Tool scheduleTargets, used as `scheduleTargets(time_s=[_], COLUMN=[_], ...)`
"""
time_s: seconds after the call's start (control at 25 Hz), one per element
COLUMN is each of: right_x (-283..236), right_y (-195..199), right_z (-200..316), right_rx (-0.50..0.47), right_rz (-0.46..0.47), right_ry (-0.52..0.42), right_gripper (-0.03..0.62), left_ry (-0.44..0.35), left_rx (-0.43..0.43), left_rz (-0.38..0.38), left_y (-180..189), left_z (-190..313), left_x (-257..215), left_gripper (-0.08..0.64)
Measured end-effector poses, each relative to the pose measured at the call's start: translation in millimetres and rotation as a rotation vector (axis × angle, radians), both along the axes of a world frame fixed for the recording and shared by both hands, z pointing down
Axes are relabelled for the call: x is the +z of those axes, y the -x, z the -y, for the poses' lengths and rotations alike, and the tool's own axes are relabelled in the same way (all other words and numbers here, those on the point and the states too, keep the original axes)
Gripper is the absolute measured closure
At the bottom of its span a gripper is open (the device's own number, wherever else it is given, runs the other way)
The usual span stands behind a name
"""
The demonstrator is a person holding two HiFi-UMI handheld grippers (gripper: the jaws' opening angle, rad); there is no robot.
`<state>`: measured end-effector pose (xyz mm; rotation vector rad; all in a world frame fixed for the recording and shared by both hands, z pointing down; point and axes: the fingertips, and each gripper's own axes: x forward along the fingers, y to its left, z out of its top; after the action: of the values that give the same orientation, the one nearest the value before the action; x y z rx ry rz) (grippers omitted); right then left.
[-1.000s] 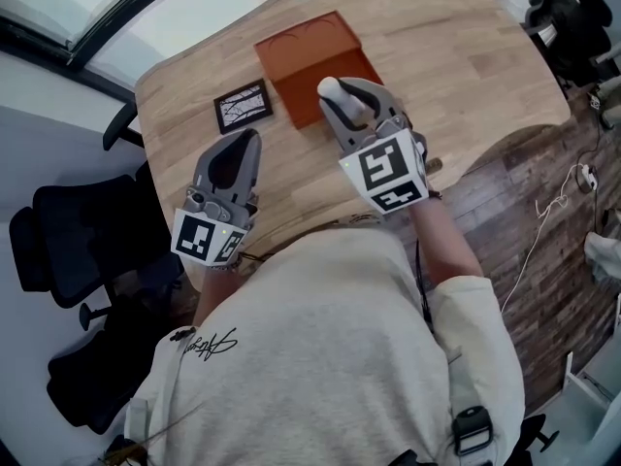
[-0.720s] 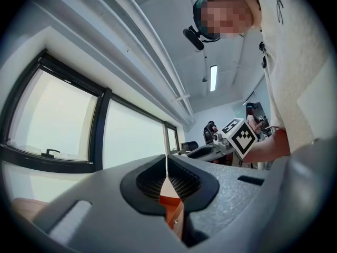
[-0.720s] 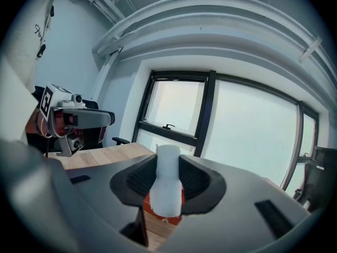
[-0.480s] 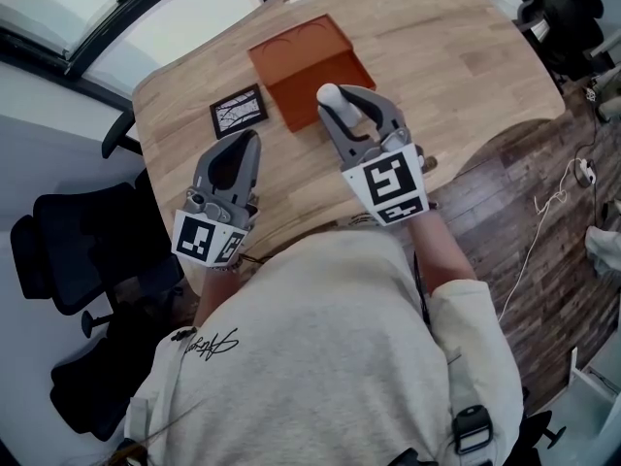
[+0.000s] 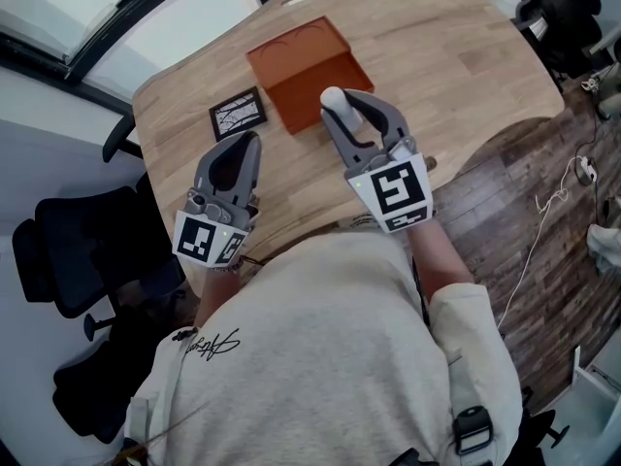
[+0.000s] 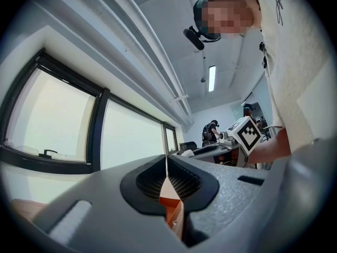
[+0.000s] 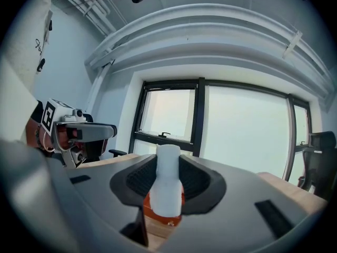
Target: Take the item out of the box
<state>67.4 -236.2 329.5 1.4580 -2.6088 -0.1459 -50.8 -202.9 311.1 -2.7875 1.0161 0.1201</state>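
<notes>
An orange box stands on the wooden table, its lid folded back toward the far side. My right gripper hovers at the box's near edge, shut on a white, rounded item. In the right gripper view the white item stands upright between the dark pads, with the orange box just behind it. My left gripper hangs over the table to the left of the box, shut and holding nothing. In the left gripper view a sliver of the box shows below the shut left gripper.
A small black-framed card lies on the table left of the box. The table's curved near edge runs just under both grippers. Black office chairs stand at the left, and cables lie on the floor at the right.
My right gripper has drawn slightly back toward the person with the white item in it. The left gripper has stayed in place.
</notes>
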Motion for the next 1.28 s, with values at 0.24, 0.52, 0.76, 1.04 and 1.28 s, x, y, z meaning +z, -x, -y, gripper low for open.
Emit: scheduleTargets(time_s=[0.24, 0.52, 0.76, 1.04, 1.28], right_x=[-0.6, 0.2, -0.3, -1.9, -3.7], right_y=[-2.9, -5.4, -5.5, -7.5, -6.0], right_z=[-0.2, -1.0, -0.3, 0.6, 2.5], right_rx=[0.014, 0.021, 0.020, 0.023, 0.024], right_rz=[0.024, 0.039, 0.049, 0.060, 0.065], right_ry=[-0.015, -0.004, -0.009, -0.021, -0.023], right_gripper=[0.463, 0.463, 0.463, 0.463, 0.463], left_ry=[-0.001, 0.000, 0.001, 0.002, 0.002], left_rx=[0.005, 0.005, 0.000, 0.000, 0.002], left_rz=[-0.002, -0.004, -0.002, -0.003, -0.006], left_y=[-0.8, -1.5, -0.4, -1.9, -0.4], left_z=[1.6, 2.0, 3.1, 4.1, 6.2], left_x=[-1.4, -1.4, -0.5, -0.5, -1.3], left_gripper=[0.549, 0.549, 0.549, 0.549, 0.549])
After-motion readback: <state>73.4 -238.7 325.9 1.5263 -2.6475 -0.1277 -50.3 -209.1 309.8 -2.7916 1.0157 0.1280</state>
